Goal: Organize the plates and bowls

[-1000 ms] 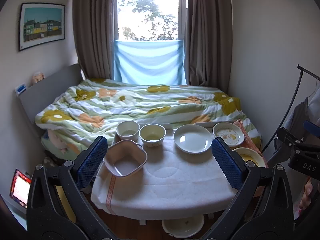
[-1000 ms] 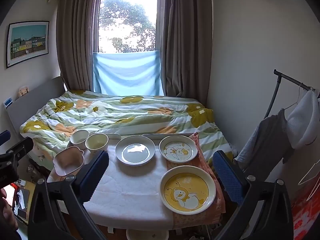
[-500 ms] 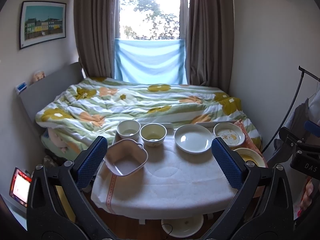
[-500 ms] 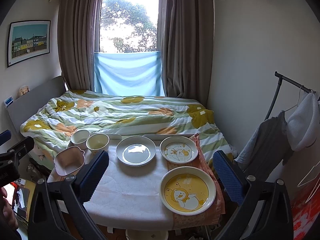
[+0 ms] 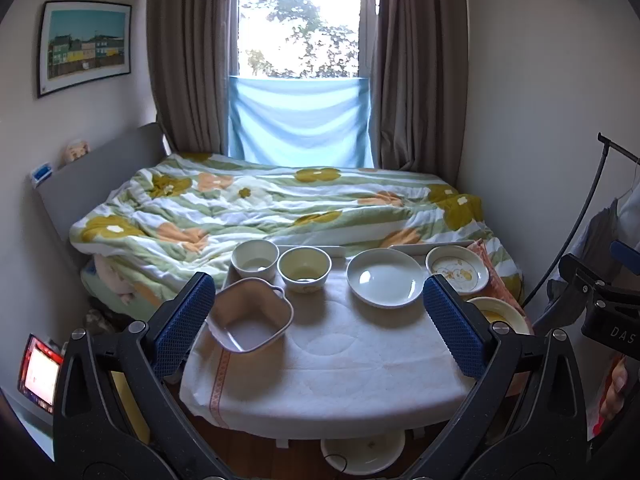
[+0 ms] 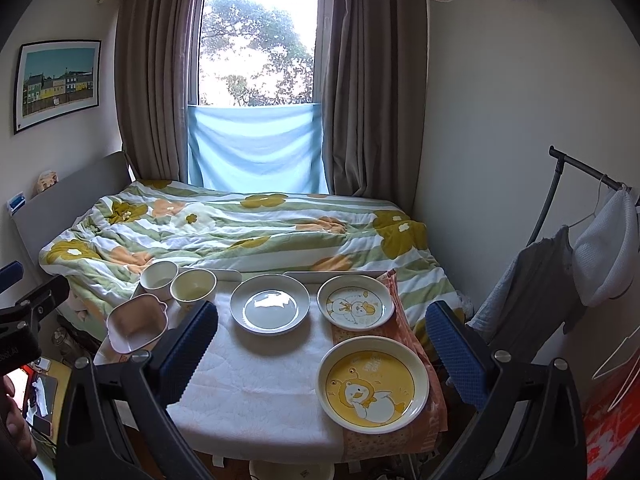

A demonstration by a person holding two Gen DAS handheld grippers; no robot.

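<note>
both grippers hang above the near edge of the table (image 6: 256, 392), fingers spread wide and grasping nothing: the left gripper (image 5: 316, 320) faces the bowls, the right gripper (image 6: 320, 344) faces the plates.

on the left side sit a white bowl (image 5: 255, 259), a cream bowl (image 5: 305, 269) just beside it, and a pink square bowl (image 5: 250, 320) nearer the edge. a plain white plate (image 6: 270, 308) lies mid-table, a small duck plate (image 6: 356, 307) to its right, and a large yellow duck plate (image 6: 373, 389) near the front right corner.

the risks, as i judge them: the yellow duck plate rests on an orange cloth (image 6: 400, 436) that hangs over the edge, so dragging instead of lifting could pull cloth and plate off. plate rims are shallow and glazed, so a pinch may slip. the pink bowl sits close to the left edge and a nudge could tip it over. the two round bowls nearly touch, so a finger going between them may knock one.
</note>
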